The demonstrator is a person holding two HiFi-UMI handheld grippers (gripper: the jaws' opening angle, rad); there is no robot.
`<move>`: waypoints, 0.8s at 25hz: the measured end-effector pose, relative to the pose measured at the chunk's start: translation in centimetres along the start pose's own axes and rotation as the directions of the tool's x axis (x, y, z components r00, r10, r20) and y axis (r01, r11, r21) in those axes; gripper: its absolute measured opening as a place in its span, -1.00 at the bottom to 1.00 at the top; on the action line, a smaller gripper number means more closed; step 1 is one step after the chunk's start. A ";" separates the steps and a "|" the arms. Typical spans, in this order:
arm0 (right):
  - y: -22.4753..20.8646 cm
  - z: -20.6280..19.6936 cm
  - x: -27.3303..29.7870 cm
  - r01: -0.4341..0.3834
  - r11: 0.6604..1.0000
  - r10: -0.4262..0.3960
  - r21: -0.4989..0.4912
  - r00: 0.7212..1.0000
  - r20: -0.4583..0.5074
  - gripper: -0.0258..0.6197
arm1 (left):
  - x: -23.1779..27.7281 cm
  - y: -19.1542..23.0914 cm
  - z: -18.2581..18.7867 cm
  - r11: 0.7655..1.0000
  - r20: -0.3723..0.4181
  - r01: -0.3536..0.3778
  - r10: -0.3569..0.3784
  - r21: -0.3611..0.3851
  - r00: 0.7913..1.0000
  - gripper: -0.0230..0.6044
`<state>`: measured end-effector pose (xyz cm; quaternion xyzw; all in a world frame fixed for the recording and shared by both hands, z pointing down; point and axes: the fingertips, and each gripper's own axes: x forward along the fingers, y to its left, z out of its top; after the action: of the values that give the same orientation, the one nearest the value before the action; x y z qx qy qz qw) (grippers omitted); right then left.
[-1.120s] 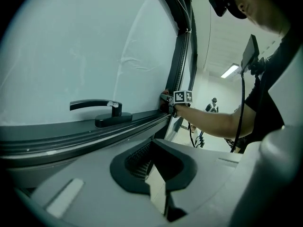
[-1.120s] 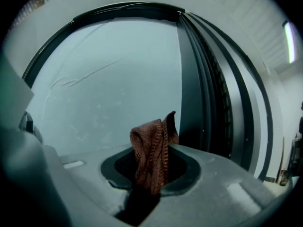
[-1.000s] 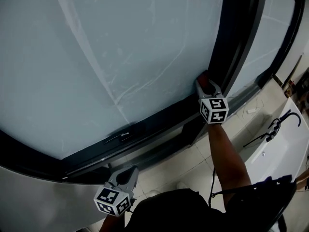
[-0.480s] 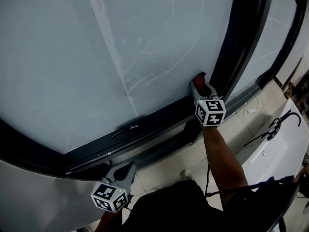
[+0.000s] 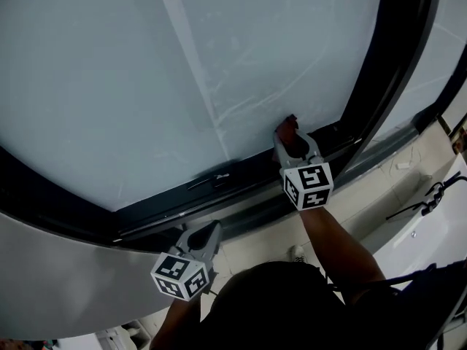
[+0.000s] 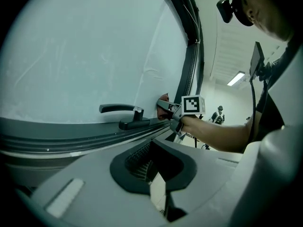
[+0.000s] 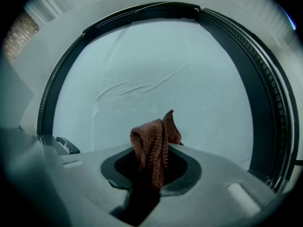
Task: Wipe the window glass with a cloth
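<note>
The big window glass (image 5: 146, 86) fills most of the head view. My right gripper (image 5: 290, 138) is shut on a brown cloth (image 5: 287, 125) and holds it against the bottom of the pane, just above the dark lower frame (image 5: 168, 203). In the right gripper view the cloth (image 7: 154, 141) sticks up from between the jaws in front of the glass (image 7: 165, 70). My left gripper (image 5: 209, 233) hangs low below the frame, away from the glass, jaws together with nothing in them. From the left gripper view I see the right gripper (image 6: 168, 110) and the cloth (image 6: 163, 100) at the pane.
A black window handle (image 5: 208, 181) lies on the lower frame, left of the cloth. A dark upright frame post (image 5: 387, 79) stands to the right of the cloth, with another pane (image 5: 452, 49) beyond it. Below are pale floor tiles (image 5: 255, 246) and a white object with black cables (image 5: 430, 224).
My right gripper has slid the cloth to the left along the bottom of the glass, away from the upright post. The left gripper stays low under the frame.
</note>
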<state>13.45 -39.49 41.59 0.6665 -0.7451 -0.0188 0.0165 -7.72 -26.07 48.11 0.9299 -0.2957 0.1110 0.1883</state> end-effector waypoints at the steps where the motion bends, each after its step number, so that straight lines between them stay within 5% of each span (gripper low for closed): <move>1: 1.4 0.1 0.1 -0.029 1.000 0.029 -0.008 1.000 0.005 -0.68 | 0.0 -0.1 0.1 1.000 -0.001 0.000 0.000 0.003 1.000 -0.87; 8: 6.9 0.9 0.6 -0.102 0.993 0.104 -0.052 0.994 0.037 -0.68 | -0.9 0.0 -0.3 1.000 -0.008 -0.013 0.013 0.011 1.000 -0.87; 20: 10.2 0.7 1.0 -0.138 0.988 0.141 -0.063 0.989 0.036 -0.68 | -2.9 0.7 -1.0 0.999 -0.015 -0.038 0.038 0.009 0.999 -0.87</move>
<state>3.13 -39.36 41.40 0.6113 -0.7892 -0.0535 0.0227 -10.56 -24.71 48.33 0.9241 -0.3113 0.1230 0.1846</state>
